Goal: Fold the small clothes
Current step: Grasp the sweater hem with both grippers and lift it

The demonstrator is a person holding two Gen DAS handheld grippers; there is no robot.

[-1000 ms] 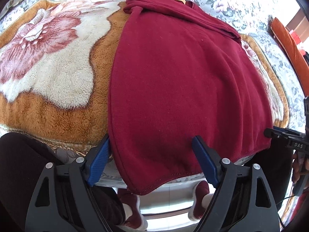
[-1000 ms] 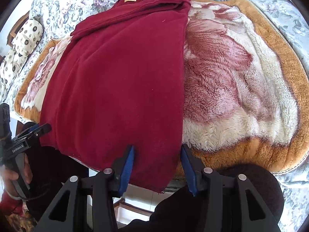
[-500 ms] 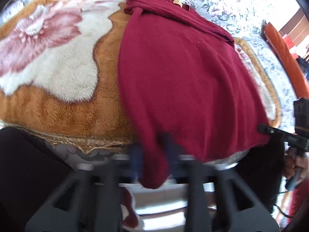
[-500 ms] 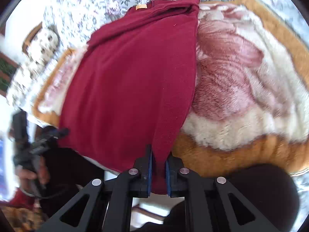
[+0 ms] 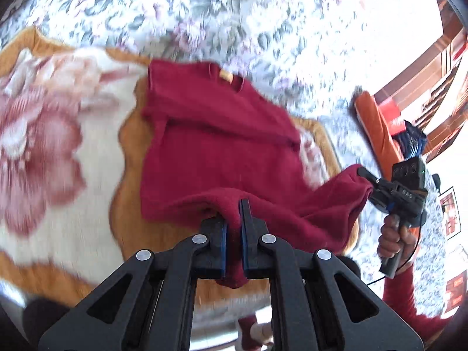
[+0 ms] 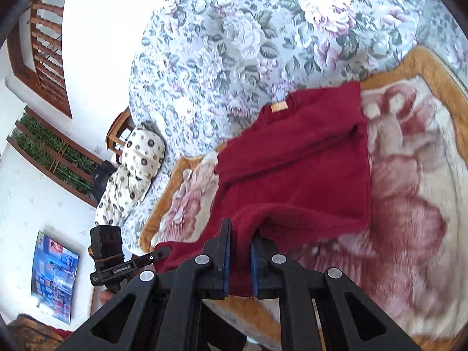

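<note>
While our left claw (image 5: 233, 228) and right claw (image 6: 239, 251) each pinch its hem, one red sweater (image 5: 216, 146) lies lengthwise, collar pointing away.

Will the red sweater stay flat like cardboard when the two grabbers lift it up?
Probably not. The red sweater looks soft: between the left gripper and the right gripper its lifted hem sags and bunches. It likely won't slip, since both are shut on thick fuzzy fabric.
</note>
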